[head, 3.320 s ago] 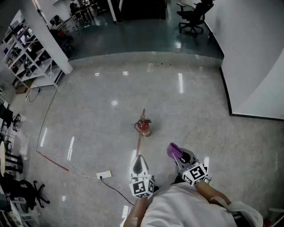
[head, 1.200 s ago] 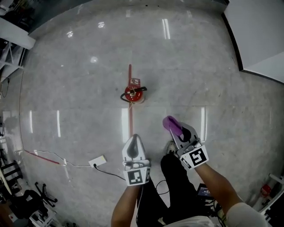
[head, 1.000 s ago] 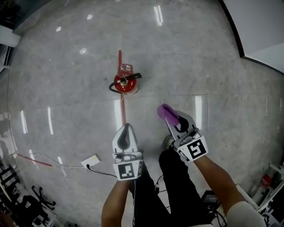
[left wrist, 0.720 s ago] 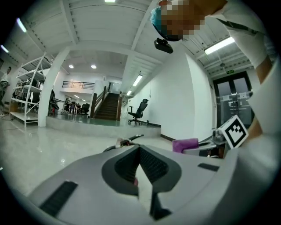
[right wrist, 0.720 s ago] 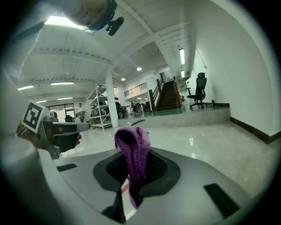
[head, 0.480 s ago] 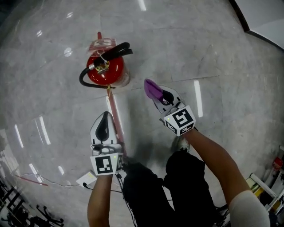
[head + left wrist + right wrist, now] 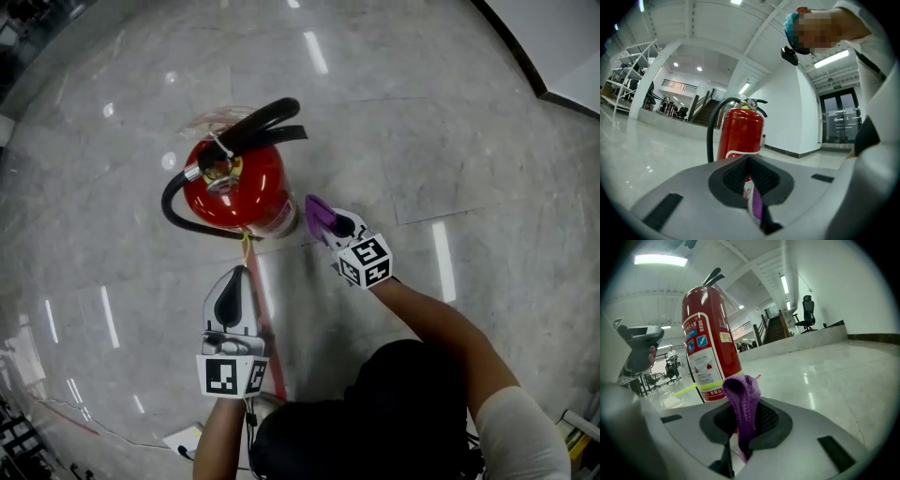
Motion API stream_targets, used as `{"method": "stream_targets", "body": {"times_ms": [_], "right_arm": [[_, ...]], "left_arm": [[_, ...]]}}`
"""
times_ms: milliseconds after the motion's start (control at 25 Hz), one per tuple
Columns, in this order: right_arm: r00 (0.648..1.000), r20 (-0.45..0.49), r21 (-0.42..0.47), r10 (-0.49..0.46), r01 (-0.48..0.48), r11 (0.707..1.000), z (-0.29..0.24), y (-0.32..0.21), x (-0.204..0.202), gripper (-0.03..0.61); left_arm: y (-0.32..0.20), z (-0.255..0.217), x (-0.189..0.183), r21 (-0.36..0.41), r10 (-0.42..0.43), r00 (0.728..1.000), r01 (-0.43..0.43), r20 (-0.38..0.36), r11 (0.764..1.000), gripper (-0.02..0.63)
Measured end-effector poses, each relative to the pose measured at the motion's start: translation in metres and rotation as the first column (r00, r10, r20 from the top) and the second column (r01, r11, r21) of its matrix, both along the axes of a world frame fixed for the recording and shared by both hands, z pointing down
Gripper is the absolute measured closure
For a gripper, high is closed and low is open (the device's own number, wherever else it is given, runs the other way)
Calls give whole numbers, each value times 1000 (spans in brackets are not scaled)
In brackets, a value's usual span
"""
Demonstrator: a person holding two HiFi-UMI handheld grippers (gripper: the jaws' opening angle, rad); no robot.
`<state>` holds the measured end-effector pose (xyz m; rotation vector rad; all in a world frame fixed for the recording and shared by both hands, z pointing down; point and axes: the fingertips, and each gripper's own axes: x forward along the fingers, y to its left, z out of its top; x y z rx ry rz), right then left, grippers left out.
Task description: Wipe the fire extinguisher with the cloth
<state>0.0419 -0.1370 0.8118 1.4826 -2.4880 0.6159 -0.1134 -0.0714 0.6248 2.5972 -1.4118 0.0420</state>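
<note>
bright, even indoor light in wide-angle pictures.
ceiling strip lights [image 7: 660, 259] throw pale streaks of glare on the polished floor [image 7: 450, 141] and small highlights on the fire extinguisher [image 7: 239, 192]; shadows are faint and soft. the head view is sharp but curved. both gripper views bow straight lines, fade to black at the corners, and show the grey foreground nearest the lens out of focus.

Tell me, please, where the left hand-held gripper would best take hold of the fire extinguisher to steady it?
Probably the black lever handle on top, from above: it is narrow and juts out, while the fire extinguisher itself is a broad round cylinder. Come in clear of the hose looped on the person's left.
</note>
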Motion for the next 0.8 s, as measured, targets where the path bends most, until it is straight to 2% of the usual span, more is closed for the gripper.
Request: {"method": "stream_targets", "body": {"times_ms": [160,320,480,680,800], "right_arm": [[1000,15,-24,19,-19,1000,16,-16,-3,522],[997,30,-78,66,-64,995,28,-22,-5,522],[991,108,-132,80,-66,989,39,-26,-18,522],[976,204,-116,70,-47,992,19,-29,-30,522],[963,261,-89,71,-49,995,-4,-30,-29,522]], "left_arm": [[13,-5,0,18,6,1000,-5,-4,1000,607],[28,-1,-4,-16,-15,1000,15,-15,1000,609],[36,-2,0,-9,3,1000,-3,-16,1000,609],[39,-10,2,9,27,1000,-27,7,1000,609],[35,-13,1,6,30,1000,-30,-8,1000,608]]}}
